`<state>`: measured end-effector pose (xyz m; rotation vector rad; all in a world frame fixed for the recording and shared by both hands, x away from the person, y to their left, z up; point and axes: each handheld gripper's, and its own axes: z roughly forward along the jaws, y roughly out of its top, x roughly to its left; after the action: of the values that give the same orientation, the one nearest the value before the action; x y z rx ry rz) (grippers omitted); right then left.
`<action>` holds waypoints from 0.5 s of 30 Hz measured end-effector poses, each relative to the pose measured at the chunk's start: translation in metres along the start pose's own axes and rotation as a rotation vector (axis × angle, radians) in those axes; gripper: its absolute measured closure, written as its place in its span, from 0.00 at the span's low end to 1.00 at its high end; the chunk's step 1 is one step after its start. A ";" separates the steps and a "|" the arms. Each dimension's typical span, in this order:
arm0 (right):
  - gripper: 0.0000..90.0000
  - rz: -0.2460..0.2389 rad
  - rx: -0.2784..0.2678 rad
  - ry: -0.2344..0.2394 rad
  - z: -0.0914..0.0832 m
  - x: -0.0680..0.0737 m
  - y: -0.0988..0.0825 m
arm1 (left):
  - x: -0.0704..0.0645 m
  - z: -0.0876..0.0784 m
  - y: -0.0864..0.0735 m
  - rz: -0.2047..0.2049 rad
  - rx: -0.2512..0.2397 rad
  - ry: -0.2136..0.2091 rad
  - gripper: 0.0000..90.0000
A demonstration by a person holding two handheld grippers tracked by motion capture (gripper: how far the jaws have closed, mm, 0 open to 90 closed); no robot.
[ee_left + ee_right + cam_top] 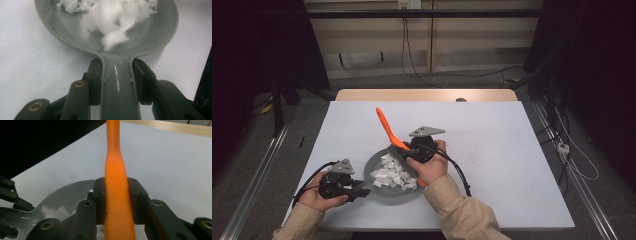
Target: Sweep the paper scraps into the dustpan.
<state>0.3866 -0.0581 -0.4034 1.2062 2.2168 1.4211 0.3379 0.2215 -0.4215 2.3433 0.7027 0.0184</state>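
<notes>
Two grippers are at work on the white table in the high view. The left gripper grasps the handle of a grey pan near the front edge, and the right gripper holds an orange spatula whose handle slants up and away while its blade end dips under the hand toward the white scraps heaped in the pan.

From the left gripper view, both jaws are clenched on the glossy grey handle just behind the bowl. That smooth plastic looks slippery, so a hold close to the bowl seems wise. The scraps look soft and very light, likely to scatter.

From the right gripper view, the jaws pinch the spatula at its widened, stiff-looking midsection, a sensible place for control, with the pan's rim beside it.
</notes>
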 end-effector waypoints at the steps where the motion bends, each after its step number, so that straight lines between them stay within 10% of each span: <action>1: 0.79 -0.003 0.001 -0.008 -0.001 -0.001 0.001 | 0.000 0.000 0.000 0.000 0.000 0.000 0.69; 15: 0.79 -0.003 0.000 -0.090 -0.015 -0.031 0.003 | 0.003 -0.001 -0.001 0.003 0.010 0.000 0.70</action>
<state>0.3990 -0.0903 -0.4008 1.2404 2.1579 1.3384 0.3394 0.2245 -0.4218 2.3535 0.7005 0.0159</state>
